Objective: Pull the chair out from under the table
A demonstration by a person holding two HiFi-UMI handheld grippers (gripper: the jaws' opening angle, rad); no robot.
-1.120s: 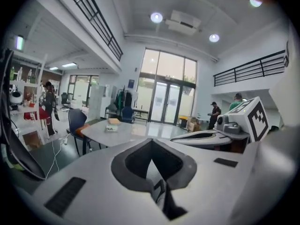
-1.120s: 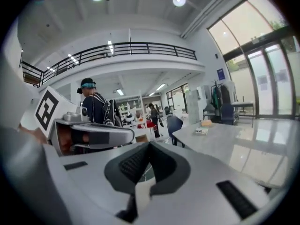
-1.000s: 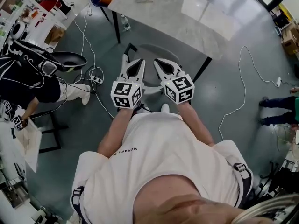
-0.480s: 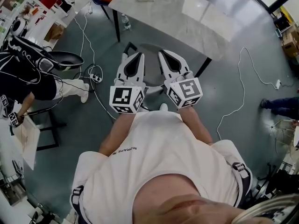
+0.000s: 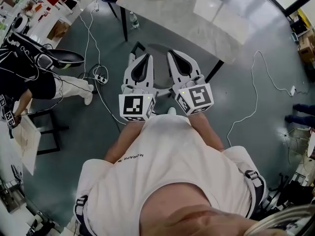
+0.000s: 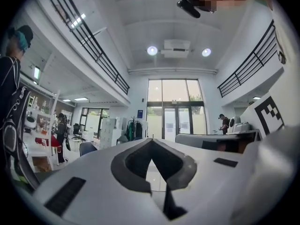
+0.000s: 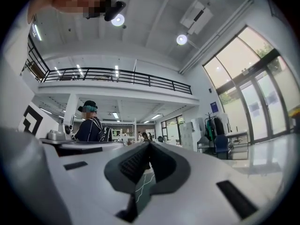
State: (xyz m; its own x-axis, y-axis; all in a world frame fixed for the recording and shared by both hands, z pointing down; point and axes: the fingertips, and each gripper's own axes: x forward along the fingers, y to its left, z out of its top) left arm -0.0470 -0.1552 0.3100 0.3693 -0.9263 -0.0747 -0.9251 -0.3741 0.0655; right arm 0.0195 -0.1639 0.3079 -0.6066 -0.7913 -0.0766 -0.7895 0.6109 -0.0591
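grey chair (image 5: 158, 58) lies straight ahead of the person and lower than both tools — its seat shows on the near side of the table (image 5: 197, 18) edge, with the far part hidden under the top. left gripper (image 5: 141, 58) and right gripper (image 5: 174, 55) point level toward the table, side by side, jaws pressed together with nothing in them. the seat sits on the line between them, so neither is nearer — any pull would run back toward the person.

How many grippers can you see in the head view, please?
2. The left gripper is just left of centre and the right gripper is beside it. Both have their jaws shut and empty, pointing toward the chair tucked under the table. None seems hidden.
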